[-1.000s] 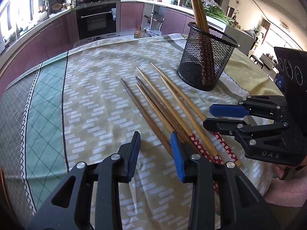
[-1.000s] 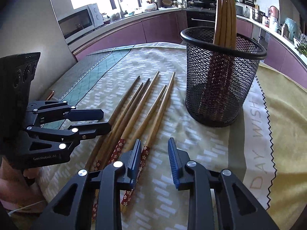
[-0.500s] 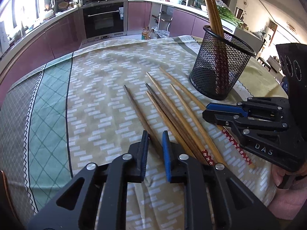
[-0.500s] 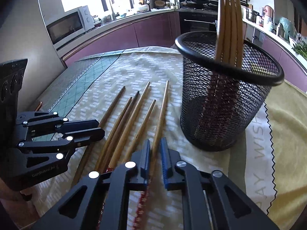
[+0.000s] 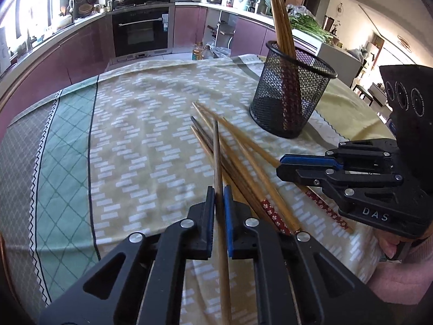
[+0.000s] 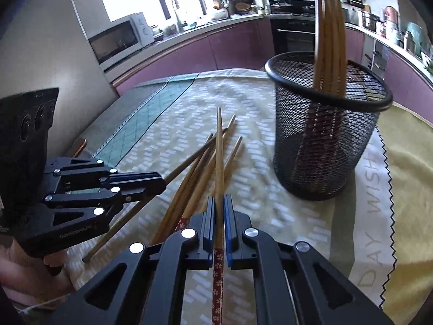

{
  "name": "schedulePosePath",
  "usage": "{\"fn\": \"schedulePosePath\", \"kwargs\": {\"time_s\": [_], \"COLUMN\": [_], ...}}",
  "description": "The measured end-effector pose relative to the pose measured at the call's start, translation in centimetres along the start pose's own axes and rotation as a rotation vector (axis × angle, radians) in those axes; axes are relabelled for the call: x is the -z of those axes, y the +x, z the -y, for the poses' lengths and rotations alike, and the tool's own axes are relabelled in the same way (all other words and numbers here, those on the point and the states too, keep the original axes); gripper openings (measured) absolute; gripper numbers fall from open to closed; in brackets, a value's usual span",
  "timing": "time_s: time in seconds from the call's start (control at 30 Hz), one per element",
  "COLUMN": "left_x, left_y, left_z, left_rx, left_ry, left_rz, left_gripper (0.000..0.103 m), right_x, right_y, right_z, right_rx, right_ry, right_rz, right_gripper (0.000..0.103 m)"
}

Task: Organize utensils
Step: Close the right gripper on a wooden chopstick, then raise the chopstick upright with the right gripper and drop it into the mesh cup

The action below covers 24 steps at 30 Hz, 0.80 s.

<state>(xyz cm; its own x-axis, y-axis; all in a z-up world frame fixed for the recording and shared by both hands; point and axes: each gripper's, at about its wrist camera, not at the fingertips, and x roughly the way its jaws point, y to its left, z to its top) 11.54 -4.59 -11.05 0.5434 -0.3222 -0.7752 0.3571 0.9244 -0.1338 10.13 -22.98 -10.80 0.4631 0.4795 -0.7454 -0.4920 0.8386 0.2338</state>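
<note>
- Left tool (image 5: 219,199) clamped shut on a plain brown chopstick (image 5: 216,149); right tool (image 6: 219,208) on a floral-handled chopstick (image 6: 219,162).
- Mesh holder (image 6: 324,140) at 1 o'clock on worktop (image 6: 270,216).
- Judgement: lift clear of the loose chopsticks (image 5: 243,157), tip upright, then lower in.

Both sets of jaws have just been closing, each onto a chopstick. The left gripper (image 5: 219,199) now clamps a plain brown chopstick (image 5: 216,151), its tip swung rightward across the others on the bench. The right gripper (image 6: 219,208) pinches a flower-patterned chopstick (image 6: 219,162), lifted off the pile (image 6: 189,178).
</note>
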Motion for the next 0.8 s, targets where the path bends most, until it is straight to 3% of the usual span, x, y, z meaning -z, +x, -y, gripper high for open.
{"fn": "schedulePosePath", "kwargs": {"time_s": [0.13,0.3,0.4,0.47,0.63,0.8], "left_x": [0.0,-0.2,-0.4,-0.5,-0.8,-2.1], "left_y": [0.2,0.8,1.1,1.2,0.2,-2.9], "left_z": [0.1,-0.1,-0.1,-0.2,0.0,0.5], "left_rx": [0.009,0.029,0.022,0.013,0.024,0.077], "left_ry": [0.020,0.034,0.033,0.026,0.022,0.037], "left_rz": [-0.022,-0.048,-0.048,-0.048,-0.018,0.069], "left_gripper": [0.009,0.020,0.018,0.009,0.008,0.008], "right_x": [-0.2,-0.6,-0.9,-1.1,-1.2,-1.7], "right_y": [0.7,1.4,1.6,1.5,-0.4,-4.0], "right_z": [-0.3,0.0,0.2,0.2,0.5,0.8], "right_rx": [0.013,0.013,0.016,0.015,0.007,0.004], "right_ry": [-0.018,-0.018,-0.027,-0.026,-0.024,-0.024], "right_rz": [-0.031,-0.043,-0.042,-0.036,0.017,0.108], "right_gripper": [0.007,0.009,0.009,0.006,0.006,0.006]}}
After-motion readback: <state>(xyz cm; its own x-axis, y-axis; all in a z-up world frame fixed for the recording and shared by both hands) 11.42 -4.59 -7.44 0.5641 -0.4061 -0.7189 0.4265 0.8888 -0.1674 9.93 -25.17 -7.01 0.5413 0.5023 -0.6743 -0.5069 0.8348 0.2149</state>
